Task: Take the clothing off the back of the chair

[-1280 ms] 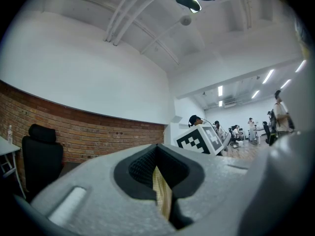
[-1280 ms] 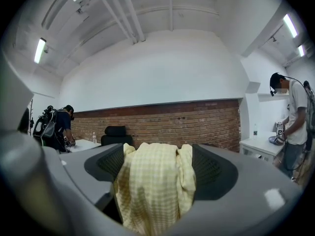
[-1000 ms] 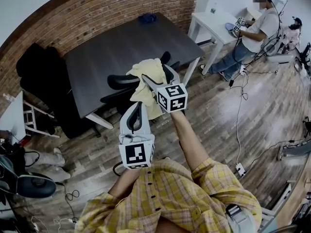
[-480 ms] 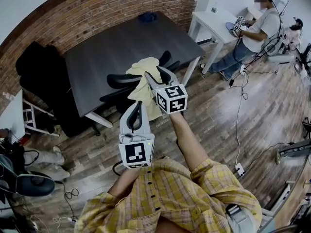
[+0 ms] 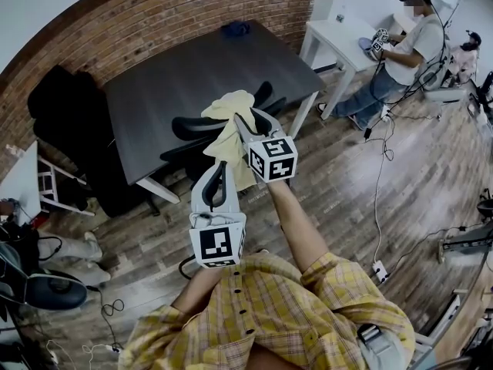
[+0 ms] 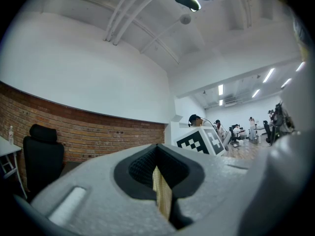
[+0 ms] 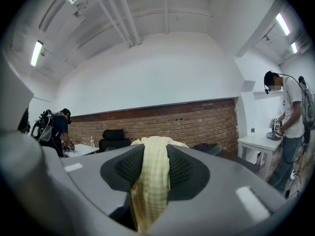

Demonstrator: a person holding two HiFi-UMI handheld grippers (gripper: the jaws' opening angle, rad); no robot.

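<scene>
The person wears a yellow checked shirt (image 5: 269,314) with buttons and short sleeves. The left gripper (image 5: 219,172) and right gripper (image 5: 245,122) are pale grey, with black pads and black-and-white square marks.

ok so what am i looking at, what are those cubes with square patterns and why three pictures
A person holds a two-jaw gripper in each hand; the patterned cubes are part of them. The wide picture comes from a head camera, the other two from cameras on the grippers. The right gripper has just been closing on the yellow clothing draped over the black chair at the dark table, and now pinches it. The left gripper pinches a thin fold too. A small blue item lies at the table's far end.
</scene>
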